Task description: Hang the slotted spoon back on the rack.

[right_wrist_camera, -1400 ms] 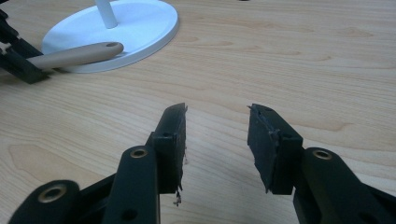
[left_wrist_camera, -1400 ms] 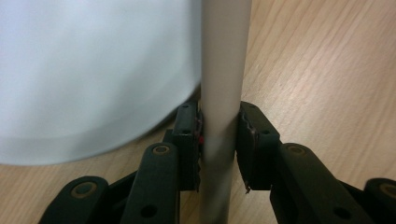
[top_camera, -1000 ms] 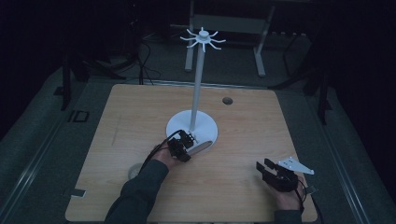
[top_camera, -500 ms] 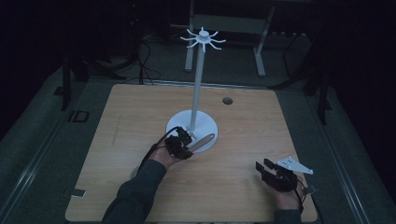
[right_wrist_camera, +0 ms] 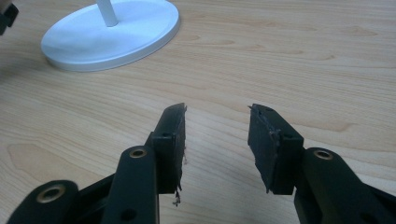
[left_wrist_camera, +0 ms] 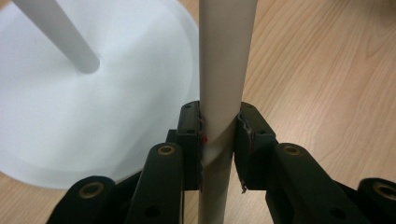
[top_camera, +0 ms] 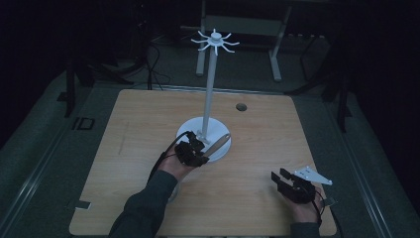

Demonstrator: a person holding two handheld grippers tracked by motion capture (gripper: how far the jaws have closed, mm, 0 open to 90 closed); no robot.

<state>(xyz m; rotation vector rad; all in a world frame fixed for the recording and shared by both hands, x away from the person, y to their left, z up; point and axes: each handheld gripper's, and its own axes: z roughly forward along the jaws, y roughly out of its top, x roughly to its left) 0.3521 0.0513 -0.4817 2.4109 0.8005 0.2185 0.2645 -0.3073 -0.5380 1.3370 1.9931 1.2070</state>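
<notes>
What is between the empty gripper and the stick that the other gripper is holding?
Nothing visible. The right gripper is open over bare table. The left gripper is shut on the pale stick, beside the white stand's base. Only plain wood lies between the two.

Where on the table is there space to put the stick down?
The table is bare wood to the left of the white stand, and between the stand's base and the right gripper, whose jaws stand open over bare wood. It is crowded around the base, where the left gripper holds the stick. A small dark hole sits behind.
</notes>
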